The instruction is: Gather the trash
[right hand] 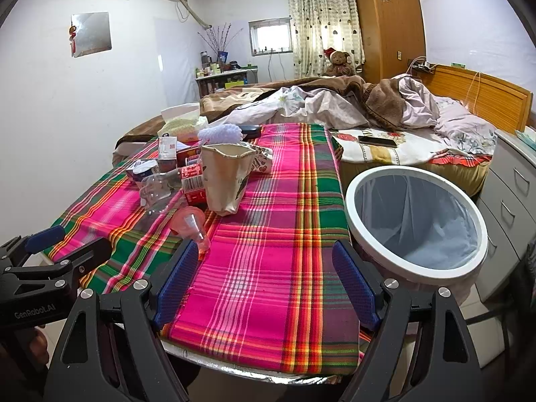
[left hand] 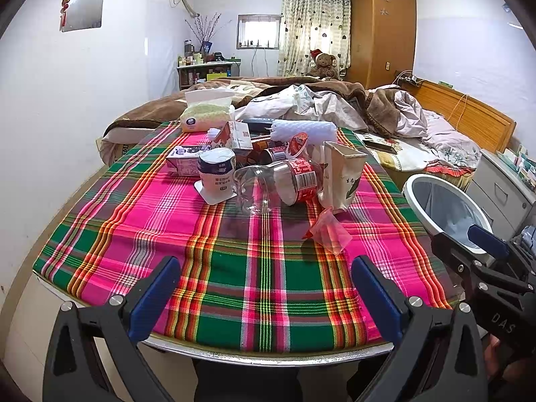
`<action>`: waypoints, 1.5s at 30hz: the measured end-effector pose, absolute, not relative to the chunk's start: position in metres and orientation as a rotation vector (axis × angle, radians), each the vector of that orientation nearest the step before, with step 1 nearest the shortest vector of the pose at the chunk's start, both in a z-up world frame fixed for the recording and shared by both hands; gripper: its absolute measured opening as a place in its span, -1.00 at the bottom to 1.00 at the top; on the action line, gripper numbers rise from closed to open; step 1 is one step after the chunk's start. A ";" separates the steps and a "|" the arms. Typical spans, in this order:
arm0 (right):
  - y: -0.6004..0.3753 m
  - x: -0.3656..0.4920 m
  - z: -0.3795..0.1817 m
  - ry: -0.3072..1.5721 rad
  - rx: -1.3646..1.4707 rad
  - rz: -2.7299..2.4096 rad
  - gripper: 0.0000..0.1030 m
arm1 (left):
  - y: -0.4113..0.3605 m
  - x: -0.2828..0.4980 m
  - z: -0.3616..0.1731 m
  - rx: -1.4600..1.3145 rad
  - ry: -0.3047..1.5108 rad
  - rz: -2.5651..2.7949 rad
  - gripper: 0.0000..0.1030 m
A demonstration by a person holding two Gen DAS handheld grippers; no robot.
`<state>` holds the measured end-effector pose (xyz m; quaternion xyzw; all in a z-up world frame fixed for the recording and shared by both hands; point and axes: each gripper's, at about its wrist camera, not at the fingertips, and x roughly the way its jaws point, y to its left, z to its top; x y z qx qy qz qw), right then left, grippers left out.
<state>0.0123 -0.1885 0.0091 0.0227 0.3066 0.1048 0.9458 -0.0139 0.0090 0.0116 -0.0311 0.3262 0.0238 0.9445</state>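
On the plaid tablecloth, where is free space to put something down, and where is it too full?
The plaid tablecloth is bare along its near edge, between both open grippers and the crumpled pink plastic bag. Its right strip beside the white-rimmed lined bin is bare too. The far middle is crowded: clear plastic bottle, beige paper carton, white yoghurt cup.

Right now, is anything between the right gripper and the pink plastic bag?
Nothing visible. The pink bag lies on open plaid cloth just past the right gripper's left finger. The bottle and carton lie farther back.
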 end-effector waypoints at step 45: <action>-0.155 0.084 0.000 0.661 0.004 0.285 0.41 | 0.047 0.062 0.002 -0.054 0.698 -0.051 0.94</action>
